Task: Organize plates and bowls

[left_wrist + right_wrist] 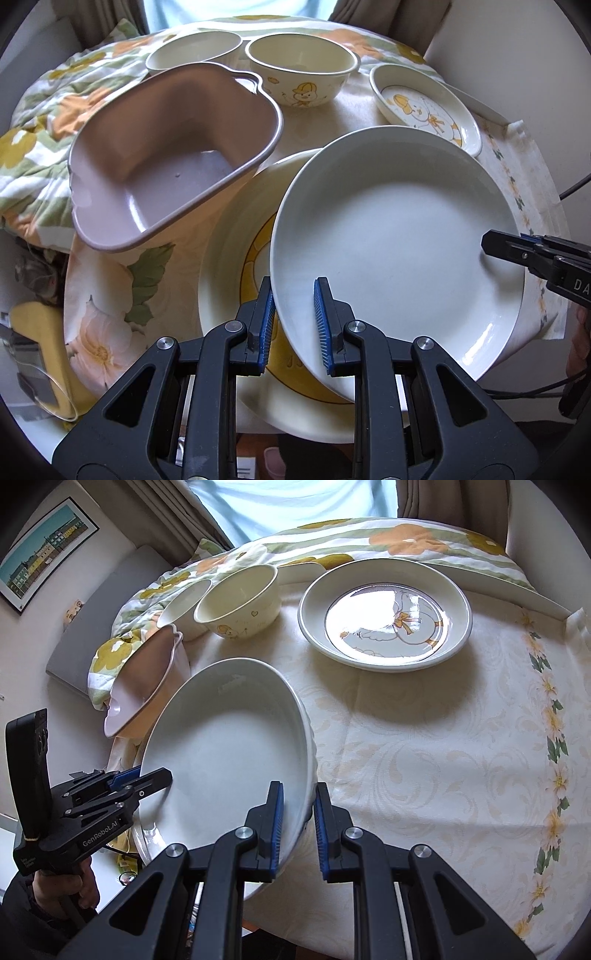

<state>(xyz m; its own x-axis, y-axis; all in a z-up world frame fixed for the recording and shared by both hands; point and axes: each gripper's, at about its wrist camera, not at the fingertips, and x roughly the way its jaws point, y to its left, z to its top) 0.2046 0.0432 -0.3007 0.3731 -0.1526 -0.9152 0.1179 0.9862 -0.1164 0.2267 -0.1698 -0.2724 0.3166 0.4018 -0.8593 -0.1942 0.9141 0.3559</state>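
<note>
Left gripper point(294, 325) jaws straddle white plate point(399, 243) rim.

Deep plate point(399, 243) tilted over larger plate point(229, 295), bowls point(301, 66) behind.

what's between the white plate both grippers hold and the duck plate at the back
Right wrist view: only bare tablecloth between the white plate and the duck plate.

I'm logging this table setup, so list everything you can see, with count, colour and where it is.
White plate: one, plain white, tilted, held above the yellow-ringed plate.
Yellow-ringed plate: one, cream, under it.
Duck plate: one, cream, far right.
Bowls: two, cream, far side.
Pink dish: one, tilted, left.
Tablecloth: one, cream floral.
Quilt: floral, left.
Left gripper, right gripper: each straddling the white plate's rim.
</note>
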